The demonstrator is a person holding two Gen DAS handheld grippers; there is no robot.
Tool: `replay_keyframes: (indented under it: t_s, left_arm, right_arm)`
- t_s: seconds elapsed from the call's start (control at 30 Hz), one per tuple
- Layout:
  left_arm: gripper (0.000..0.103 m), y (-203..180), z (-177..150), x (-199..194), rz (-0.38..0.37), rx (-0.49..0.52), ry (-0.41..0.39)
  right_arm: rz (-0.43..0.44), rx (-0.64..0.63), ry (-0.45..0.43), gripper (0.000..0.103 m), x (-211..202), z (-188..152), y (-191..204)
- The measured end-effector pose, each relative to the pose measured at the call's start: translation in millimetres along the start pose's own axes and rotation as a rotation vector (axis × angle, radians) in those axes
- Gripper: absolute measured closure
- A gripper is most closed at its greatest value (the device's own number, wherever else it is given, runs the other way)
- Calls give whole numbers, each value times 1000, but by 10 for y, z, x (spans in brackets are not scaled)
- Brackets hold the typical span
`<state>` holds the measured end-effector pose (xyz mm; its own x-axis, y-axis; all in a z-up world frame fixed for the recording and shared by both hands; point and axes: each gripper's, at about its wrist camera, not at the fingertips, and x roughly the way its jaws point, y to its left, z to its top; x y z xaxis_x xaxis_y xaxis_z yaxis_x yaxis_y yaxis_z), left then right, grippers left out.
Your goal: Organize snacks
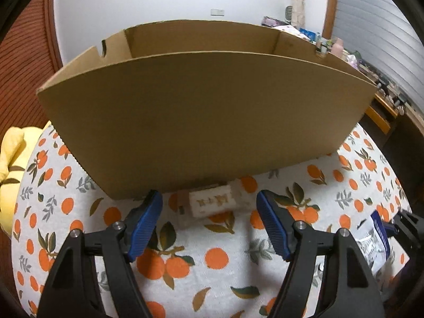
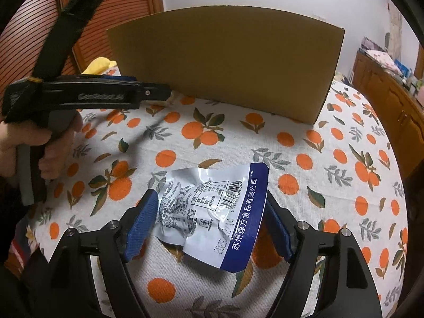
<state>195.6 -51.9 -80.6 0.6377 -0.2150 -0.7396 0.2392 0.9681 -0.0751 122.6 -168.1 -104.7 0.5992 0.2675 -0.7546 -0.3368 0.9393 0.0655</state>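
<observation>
A tall open cardboard box [image 1: 201, 114] stands on the orange-print tablecloth [image 1: 212, 259]; it also shows in the right wrist view [image 2: 225, 61]. A small cream snack pack [image 1: 212, 202] lies against the box's near wall. My left gripper [image 1: 209, 222] is open, its fingertips just short of that pack. A silver and blue snack packet [image 2: 212, 212] lies between the pads of my right gripper [image 2: 209, 220], which is wide open around it; the packet also shows in the left wrist view [image 1: 376, 241]. The left gripper appears side-on in the right wrist view [image 2: 106, 95].
A yellow cloth [image 1: 12, 159] lies at the table's left edge. A wooden sideboard [image 2: 384, 95] with clutter stands on the right. A reddish slatted door [image 2: 111, 13] is behind on the left.
</observation>
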Motion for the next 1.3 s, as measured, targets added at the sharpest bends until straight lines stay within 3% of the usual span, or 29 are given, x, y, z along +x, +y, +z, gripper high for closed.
replay_keyframes:
  t_s: [0.4,0.67,1.3]
  left_arm:
    - [35,4,0,198,-6,-12,48]
    - [54,-5,20,221,-33,8,45]
    - [58,62,-274,-461,-84,16,-47]
  right_arm:
    - [-2,-4,0,24,-5,1,14]
    - [-5,-5,-1,24,-5,-4,16]
    - [-25,-75,11,26,17,-10,158]
